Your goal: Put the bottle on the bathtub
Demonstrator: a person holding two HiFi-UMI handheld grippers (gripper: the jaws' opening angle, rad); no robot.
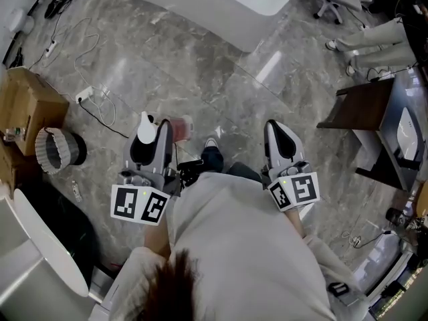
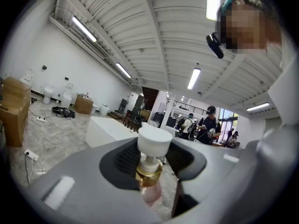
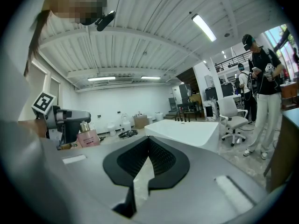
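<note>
Over the grey marble floor (image 1: 200, 79), the head view shows the left gripper (image 1: 160, 134) at waist height with a pink bottle (image 1: 179, 127) clamped at its tip. The right gripper (image 1: 277, 136) is level with it and well apart. The white bathtub (image 1: 221, 5) stands ahead by the top edge, clear of both, and a cardboard box (image 1: 27, 102) sits at the left edge.

Left gripper view: the left gripper (image 2: 150, 164) has its jaws pressed in on the bottle's (image 2: 152, 192) neck, just under the white cap (image 2: 154, 140) and around the gold collar (image 2: 149, 174). The bathtub (image 2: 105, 130) lies beyond.

Right gripper view: the right gripper (image 3: 147, 157) has its jaws drawn together on nothing, with only a thin slit of floor between them. The bottle (image 3: 88, 137) hangs in the left gripper (image 3: 70, 120) at the left, and the bathtub (image 3: 187, 132) stands farther off beside an office chair (image 3: 232, 113).
</note>
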